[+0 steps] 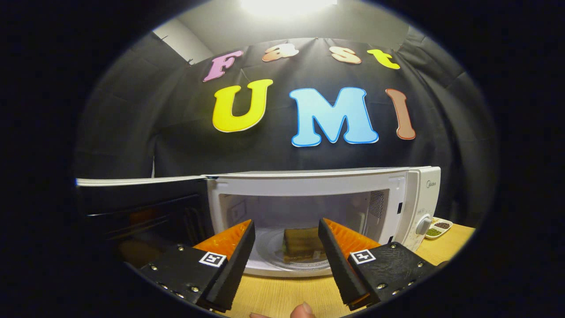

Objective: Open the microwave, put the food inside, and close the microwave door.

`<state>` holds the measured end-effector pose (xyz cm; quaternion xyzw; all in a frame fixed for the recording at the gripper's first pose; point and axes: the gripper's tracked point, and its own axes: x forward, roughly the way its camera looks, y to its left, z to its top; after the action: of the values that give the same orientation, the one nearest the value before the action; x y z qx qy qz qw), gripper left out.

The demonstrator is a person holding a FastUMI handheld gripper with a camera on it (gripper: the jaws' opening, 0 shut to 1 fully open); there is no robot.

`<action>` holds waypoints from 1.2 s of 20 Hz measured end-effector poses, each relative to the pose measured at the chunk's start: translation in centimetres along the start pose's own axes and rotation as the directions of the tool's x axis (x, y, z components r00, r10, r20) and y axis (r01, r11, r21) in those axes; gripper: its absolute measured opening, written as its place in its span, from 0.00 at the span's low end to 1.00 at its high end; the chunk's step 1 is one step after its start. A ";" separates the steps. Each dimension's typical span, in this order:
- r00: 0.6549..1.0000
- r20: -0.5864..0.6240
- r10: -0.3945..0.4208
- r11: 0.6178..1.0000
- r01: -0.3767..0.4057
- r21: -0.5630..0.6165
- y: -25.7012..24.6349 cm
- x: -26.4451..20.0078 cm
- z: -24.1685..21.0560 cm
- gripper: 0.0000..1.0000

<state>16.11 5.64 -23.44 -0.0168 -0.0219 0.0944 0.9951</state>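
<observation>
Wooden surface (pixel 282 296), microwave (pixel 415 198) door (pixel 141 207) swung open, food (pixel 302 245) on turntable. Tongs (pixel 286 251) apart, empty. Risk: careless push makes door bounce back unlatched.

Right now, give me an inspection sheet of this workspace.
Surface: light wooden table, bare ahead of the tool.
Job's things: microwave with door swung open; brown food block on the glass turntable inside.
Clutter: small white dish with dark and green fillings beside the microwave.
Grippers: tool open, holding nothing, fingers short of the cavity.
Cables: nothing seen.
Surroundings: black cloth wall; a fingertip behind the tool.
</observation>
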 end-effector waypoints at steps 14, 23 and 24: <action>0.934 0.066 0.350 0.936 -0.351 -0.005 7.0 -24.7 6.7 0.87; 0.765 0.029 0.644 0.764 -0.641 -0.066 19.6 -31.2 4.0 0.67; 0.774 0.029 0.632 0.774 -0.629 -0.073 20.0 -30.7 3.6 0.60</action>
<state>-17.91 19.63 -21.87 -0.0499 -0.0435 0.4220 0.9042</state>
